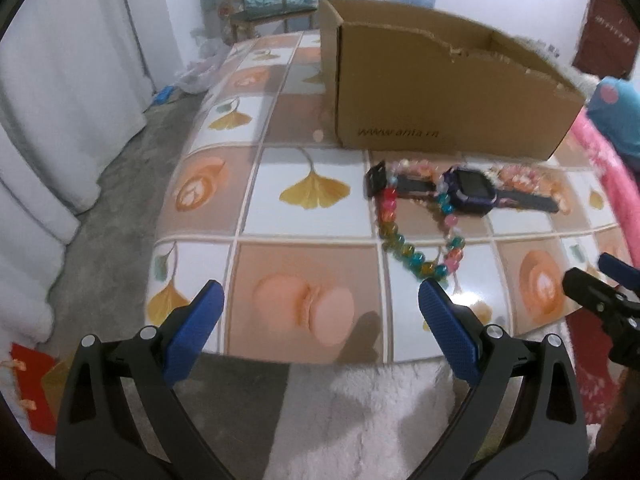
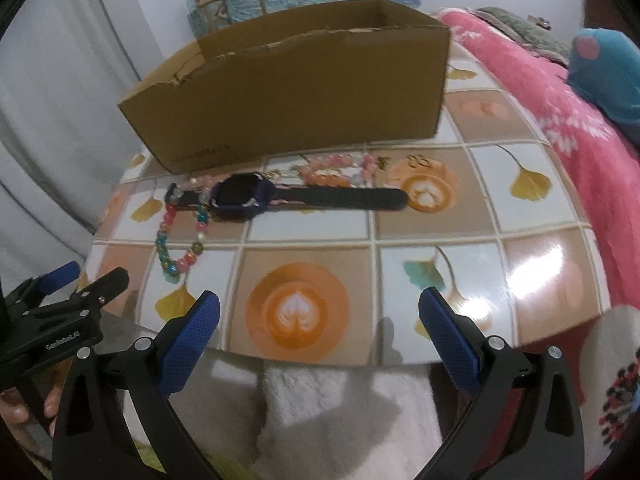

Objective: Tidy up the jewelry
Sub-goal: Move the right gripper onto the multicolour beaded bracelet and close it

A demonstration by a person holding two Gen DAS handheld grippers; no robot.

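Note:
A dark purple smartwatch (image 1: 468, 192) (image 2: 244, 196) with a black strap lies on the tiled table (image 1: 312, 208) (image 2: 400, 236). A multicoloured bead string (image 1: 404, 244) (image 2: 176, 248) loops under its left end. A pink bead bracelet (image 1: 520, 178) (image 2: 336, 170) lies behind the strap. Small dark earrings (image 2: 420, 160) rest near it. A cardboard box (image 1: 444, 92) (image 2: 296, 96) stands open-topped behind them. My left gripper (image 1: 320, 316) (image 2: 68, 280) is open over the near table edge, left of the beads. My right gripper (image 2: 320, 320) (image 1: 600, 276) is open, short of the watch.
A pink blanket (image 2: 568, 128) and a blue plush toy (image 2: 608, 72) lie right of the table. A white fluffy rug (image 1: 360, 420) covers the floor in front. White curtains (image 1: 60, 120) hang at the left. A wooden chair (image 1: 260, 4) stands behind the table.

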